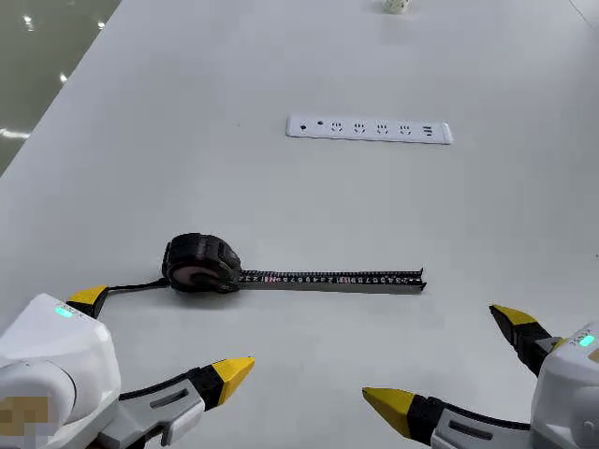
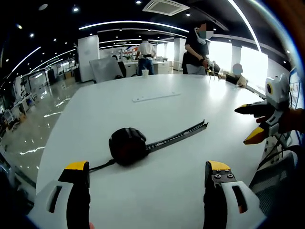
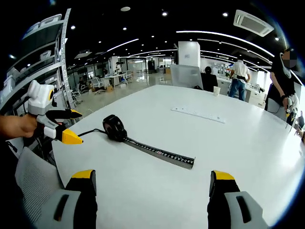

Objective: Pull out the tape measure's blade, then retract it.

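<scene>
Since left gripper point(image 1: 161, 331) and right gripper point(image 1: 445, 355) sit wide open, empty, near the tape measure point(image 1: 199, 264), an unguided blade point(image 1: 332, 279) retract could jerk it sideways

Left gripper point(image 1: 161, 332), fingers spread wide, holding nothing; right gripper point(image 1: 440, 357) likewise, fingers apart, both hovering low

1. Lighting: bright, even; ceiling strip lights point(image 2: 128, 24) and round spot lamps point(image 2: 75, 8) overhead
2. Shadows: soft, faint beneath the tape measure point(image 1: 201, 264) on the white table point(image 1: 281, 187)
3. Glare: lamp reflections on the polished floor point(image 1: 37, 56)
4. Distortion: strong fisheye curving in both gripper views; head view sharp, undistorted
</scene>
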